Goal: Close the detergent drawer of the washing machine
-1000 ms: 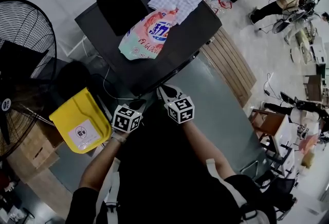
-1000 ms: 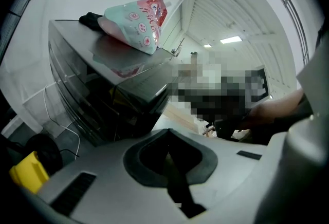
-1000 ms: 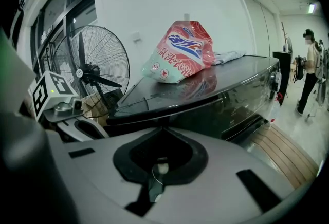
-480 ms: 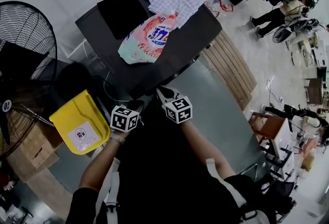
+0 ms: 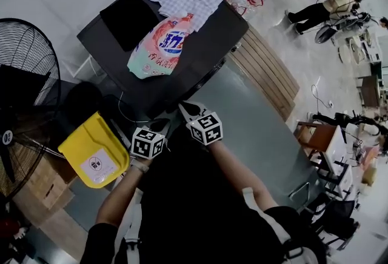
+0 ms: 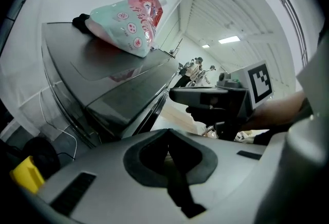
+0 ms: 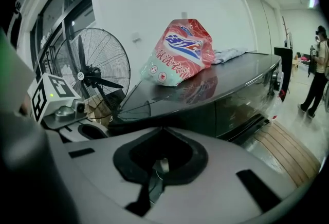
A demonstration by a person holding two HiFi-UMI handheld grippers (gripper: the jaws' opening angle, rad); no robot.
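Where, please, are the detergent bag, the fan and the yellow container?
detergent bag (image 5: 159, 48), head view, printed middle
fan (image 7: 84, 71), right gripper view, hub
yellow container (image 5: 85, 141), head view, top face

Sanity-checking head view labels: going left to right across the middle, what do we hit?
fan → yellow bin → left tool → right tool → wooden slats

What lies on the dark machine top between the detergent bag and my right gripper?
Nothing. In the head view the machine top is bare from the detergent bag to its front edge, where the shut right gripper points.
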